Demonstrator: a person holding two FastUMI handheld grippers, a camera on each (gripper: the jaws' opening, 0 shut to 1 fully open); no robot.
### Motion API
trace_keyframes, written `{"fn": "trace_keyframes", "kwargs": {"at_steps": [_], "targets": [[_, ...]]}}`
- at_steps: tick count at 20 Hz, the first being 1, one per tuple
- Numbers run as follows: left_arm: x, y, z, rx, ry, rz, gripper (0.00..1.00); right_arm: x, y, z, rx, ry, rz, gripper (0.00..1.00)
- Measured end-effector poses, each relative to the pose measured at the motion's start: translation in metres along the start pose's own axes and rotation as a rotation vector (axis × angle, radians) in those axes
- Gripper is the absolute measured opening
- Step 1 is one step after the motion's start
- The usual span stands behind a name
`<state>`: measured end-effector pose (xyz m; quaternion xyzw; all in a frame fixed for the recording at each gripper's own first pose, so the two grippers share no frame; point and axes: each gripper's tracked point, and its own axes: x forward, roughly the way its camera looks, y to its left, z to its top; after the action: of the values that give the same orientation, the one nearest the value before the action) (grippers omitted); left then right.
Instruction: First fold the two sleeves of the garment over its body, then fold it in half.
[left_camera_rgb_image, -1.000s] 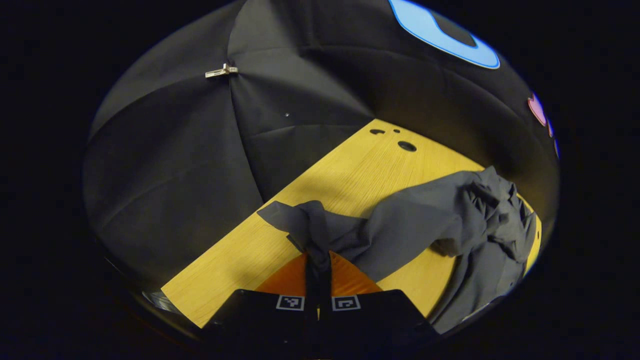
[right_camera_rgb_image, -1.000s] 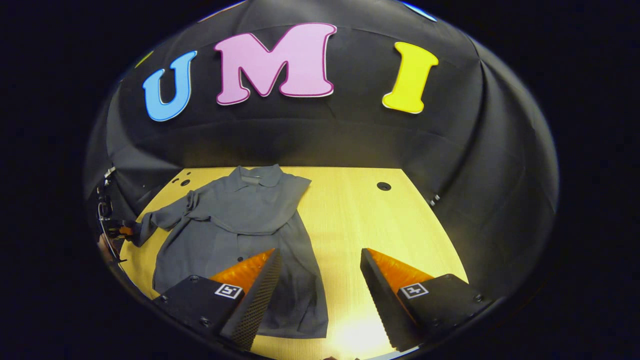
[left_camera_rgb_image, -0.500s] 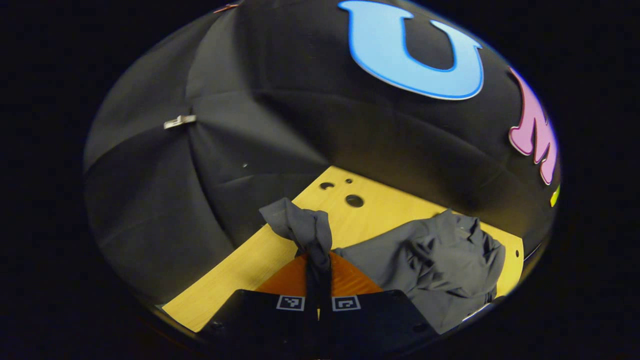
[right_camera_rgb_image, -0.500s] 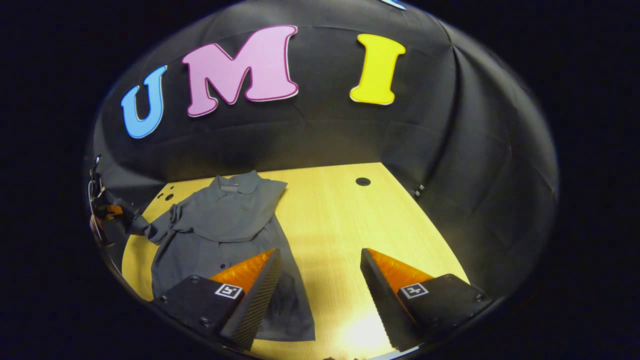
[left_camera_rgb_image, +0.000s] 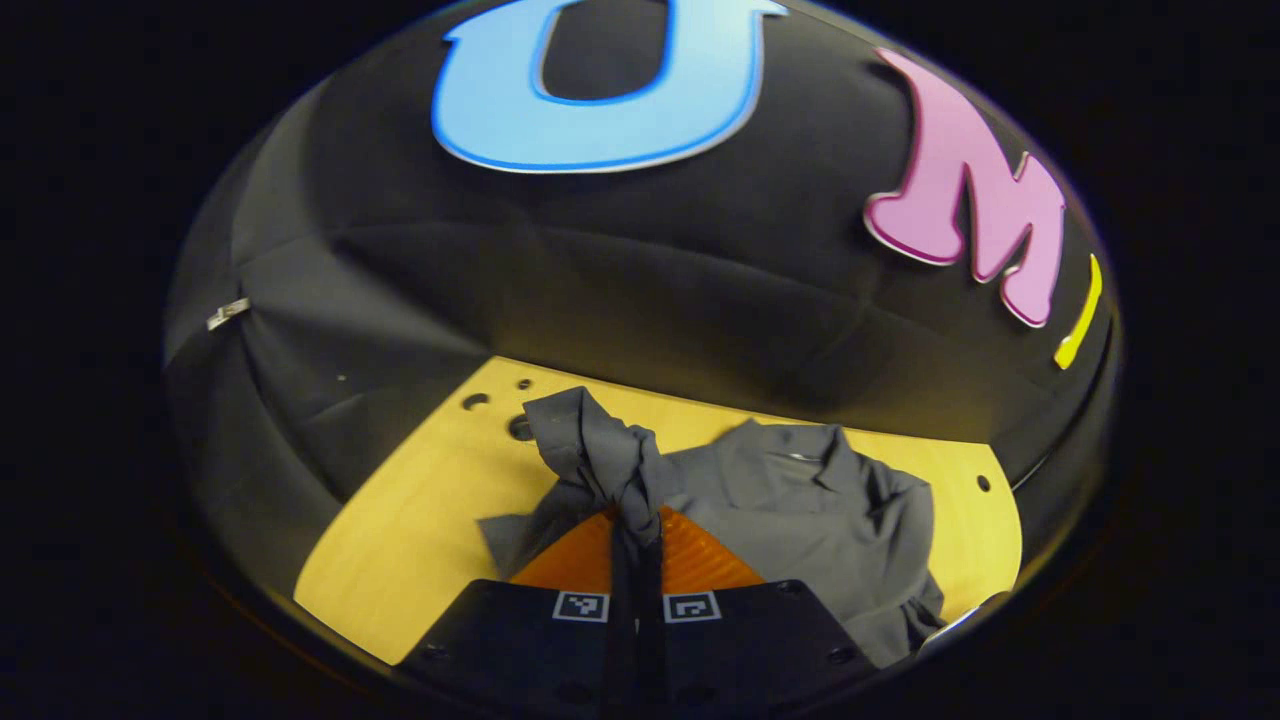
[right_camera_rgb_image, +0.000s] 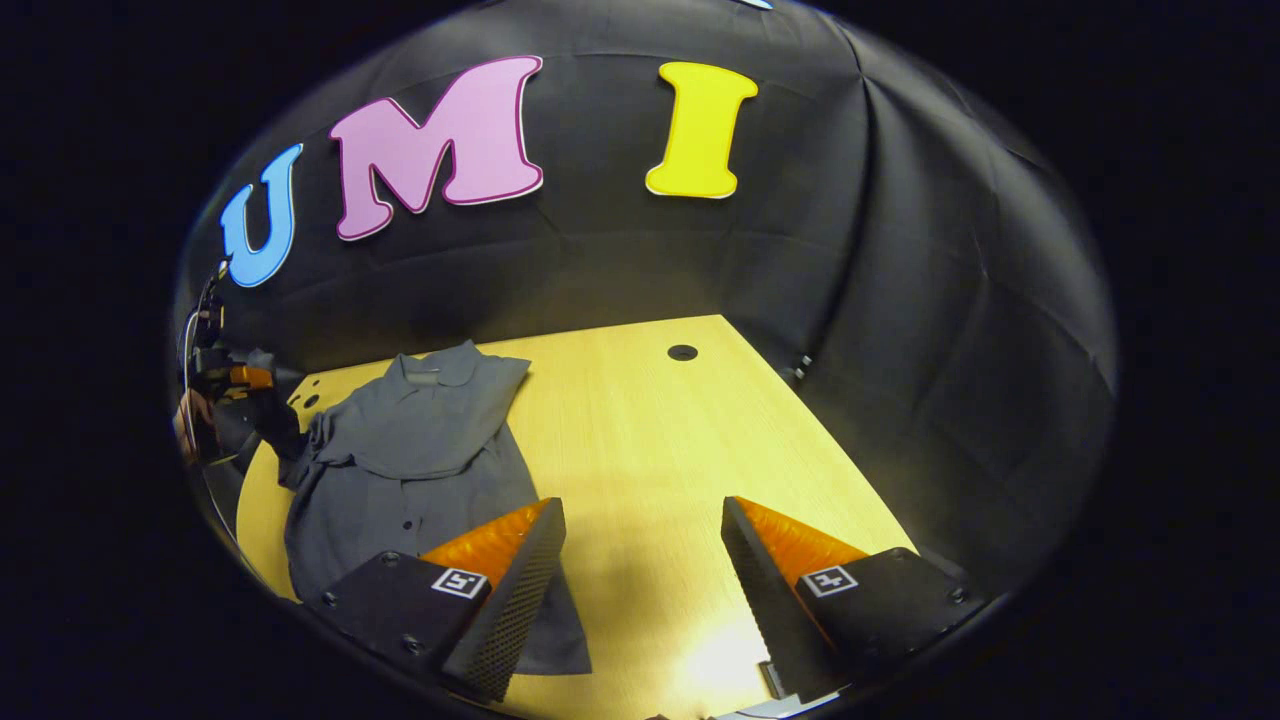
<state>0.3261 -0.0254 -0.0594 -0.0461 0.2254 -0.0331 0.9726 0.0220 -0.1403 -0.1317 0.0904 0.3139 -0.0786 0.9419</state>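
While the left claw (left_camera_rgb_image: 637, 535) is pressed tight on a bunched-up sleeve (left_camera_rgb_image: 598, 452), its two fingers sit close together with the cloth squeezed between them. The sleeve sticks up just past the fingertips, off the table (left_camera_rgb_image: 400, 540), and it hangs in wrinkles. Past the claw and a bit to its right lies the shirt (left_camera_rgb_image: 800, 510), grey, with its collar (left_camera_rgb_image: 790, 462) pointing away toward the wall. Some of the shirt spreads under and beside the claw on both sides. Small round holes (left_camera_rgb_image: 476, 401) in the table sit ahead of the claw to its left. In the right gripper view, the right claw (right_camera_rgb_image: 640, 575) has its fingers wide apart, and nothing is between them but bare table. The shirt (right_camera_rgb_image: 410, 450) lies ahead of this claw and off to its left, flat on the yellow wood, with buttons down its front. The lower edge of the shirt goes under the left finger (right_camera_rgb_image: 500, 590) of this claw, though I cannot tell if they touch. The other sleeve is folded across the chest of the shirt. Far off to the left of this claw, at the table's edge, the other claw (right_camera_rgb_image: 235, 378) and a hand (right_camera_rgb_image: 188, 430) hold the sleeve up. One more hole (right_camera_rgb_image: 682, 352) in the table sits far ahead of the right claw.
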Motion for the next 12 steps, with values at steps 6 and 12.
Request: {"fn": "trace_keyframes", "kwargs": {"at_steps": [6,12], "targets": [[0.020,-0.128,-0.014,0.132,0.019,-0.181,0.05,-0.005,-0.007,-0.010,0.024,0.010,-0.007,0.98],[0.028,-0.228,-0.041,0.192,0.064,-0.368,0.05,-0.004,-0.007,-0.021,0.014,0.034,0.008,0.98]]}}
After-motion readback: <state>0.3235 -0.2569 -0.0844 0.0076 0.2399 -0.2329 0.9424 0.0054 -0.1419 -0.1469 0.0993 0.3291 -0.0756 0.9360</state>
